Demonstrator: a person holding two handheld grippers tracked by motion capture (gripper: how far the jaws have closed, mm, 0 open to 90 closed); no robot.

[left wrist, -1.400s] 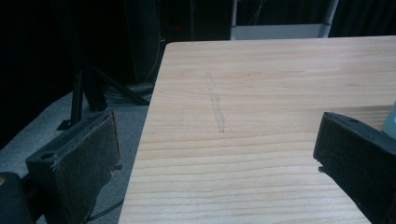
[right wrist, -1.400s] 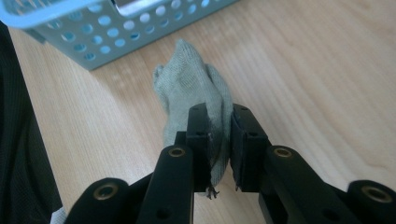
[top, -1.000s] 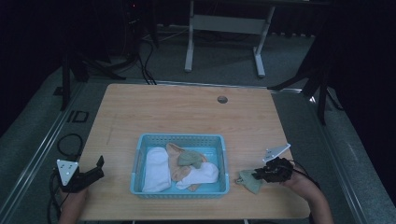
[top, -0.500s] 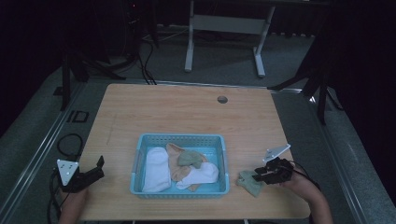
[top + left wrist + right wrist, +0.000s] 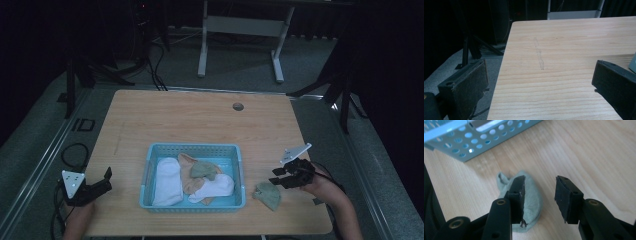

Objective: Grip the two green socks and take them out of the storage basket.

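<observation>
A: Looking along your right tool (image 5: 539, 195), you see the jaws have just been opening with nothing between them; the green sock (image 5: 530, 202) lies flat on the bench (image 5: 200, 120) beneath the left jaw, released

B: So where does it sit against the basket (image 5: 240, 165)?

A: Just beside its right wall, apart from it, on bare wood. In the high view the green sock (image 5: 268, 195) is a little way to the left of your right tool (image 5: 278, 177)

B: How will it handle if you take it again?

A: I judge it light, soft and limp, so it will sag and fold rather than keep its shape. It will not slip much on those pads, and nothing about it can break. Pinch a bunched fold near the open cuff end, toward the basket, and come straight down on it

B: And your left tool (image 5: 106, 179)?

A: Its jaws stand wide apart over the bench's left edge, holding nothing. Inside the basket lie a white sock (image 5: 167, 181), a tan one and another green one
</observation>
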